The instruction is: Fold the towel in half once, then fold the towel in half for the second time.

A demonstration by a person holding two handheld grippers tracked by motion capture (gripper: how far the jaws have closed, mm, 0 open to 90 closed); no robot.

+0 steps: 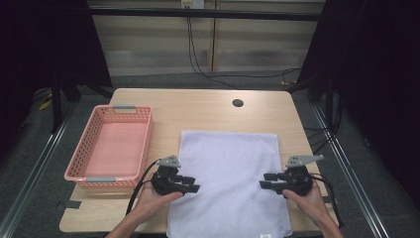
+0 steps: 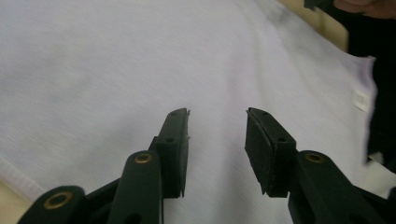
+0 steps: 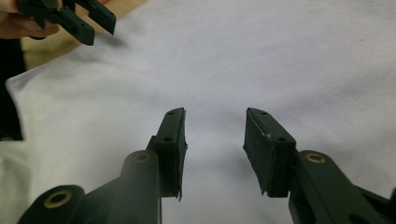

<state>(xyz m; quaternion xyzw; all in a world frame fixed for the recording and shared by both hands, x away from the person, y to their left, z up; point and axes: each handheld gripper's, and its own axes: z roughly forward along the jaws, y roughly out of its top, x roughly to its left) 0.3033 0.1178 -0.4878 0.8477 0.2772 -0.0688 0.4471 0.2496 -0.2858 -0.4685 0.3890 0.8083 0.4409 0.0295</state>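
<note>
On the table (image 1: 208, 106), right of the basket (image 1: 111, 146):
Towel (image 1: 230, 173): laid flat, long axis running away from the person.
Left gripper (image 1: 190, 184): released, at the towel's left edge.
Right gripper (image 1: 266, 181): released, at its right edge, equally near.

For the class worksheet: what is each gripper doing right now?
Left gripper: open, holding nothing, over the white cloth.
Right gripper: open, holding nothing, over the same cloth.

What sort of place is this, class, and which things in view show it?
Probably a recording or lab workstation, not a home: dark curtains enclose a small wooden table, cables trail behind, and hand-held grippers work over a white cloth beside a pink basket.
</note>
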